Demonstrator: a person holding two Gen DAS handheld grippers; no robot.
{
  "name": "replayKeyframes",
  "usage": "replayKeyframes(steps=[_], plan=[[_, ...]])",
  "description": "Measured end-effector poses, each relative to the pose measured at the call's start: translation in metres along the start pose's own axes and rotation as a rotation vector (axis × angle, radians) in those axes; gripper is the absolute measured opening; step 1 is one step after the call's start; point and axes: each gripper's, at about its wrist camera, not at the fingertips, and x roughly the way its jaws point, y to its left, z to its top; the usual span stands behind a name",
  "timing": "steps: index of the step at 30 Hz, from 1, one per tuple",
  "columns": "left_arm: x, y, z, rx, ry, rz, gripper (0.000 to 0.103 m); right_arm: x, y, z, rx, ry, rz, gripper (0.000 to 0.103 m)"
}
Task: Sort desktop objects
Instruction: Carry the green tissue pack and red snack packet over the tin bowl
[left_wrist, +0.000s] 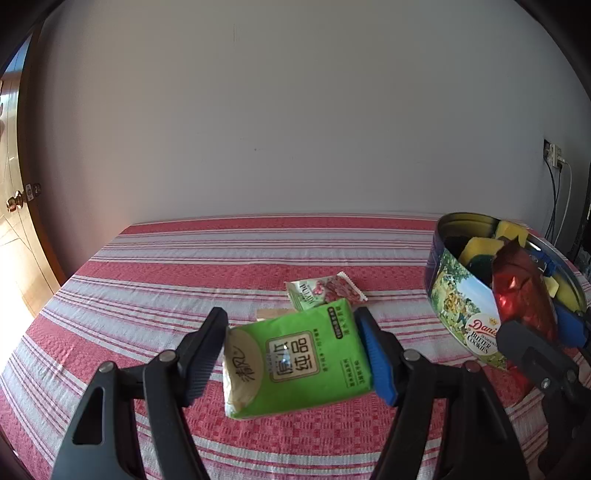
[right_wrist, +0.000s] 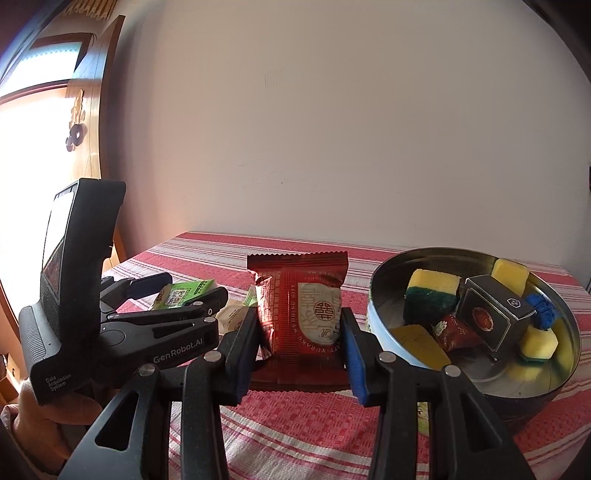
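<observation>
My left gripper (left_wrist: 291, 354) is shut on a green tissue pack (left_wrist: 299, 362) and holds it above the striped tablecloth (left_wrist: 147, 295). My right gripper (right_wrist: 299, 347) is shut on a red snack packet (right_wrist: 299, 314), held upright just left of the round cookie tin (right_wrist: 380, 288). In the left wrist view the right gripper (left_wrist: 535, 332) holds the red packet (left_wrist: 517, 295) at the tin's (left_wrist: 454, 295) near rim. The tin holds several yellow-green sponges (right_wrist: 432, 295), a dark box (right_wrist: 491, 314), a small red wrapper (right_wrist: 456, 332) and a blue item (right_wrist: 543, 310).
A green and red sachet (left_wrist: 325, 291) lies on the cloth behind the tissue pack, with a pale wooden piece (left_wrist: 269, 314) beside it. The left gripper's body (right_wrist: 110, 325) is close on the left of the right wrist view. A wall stands behind the table.
</observation>
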Motion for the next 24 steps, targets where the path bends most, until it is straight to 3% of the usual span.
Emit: replayKeyframes(steps=[24], plan=[[-0.016, -0.094, 0.026, 0.102, -0.041, -0.167, 0.071, -0.051, -0.090, 0.003, 0.088, -0.073, -0.203, 0.045]])
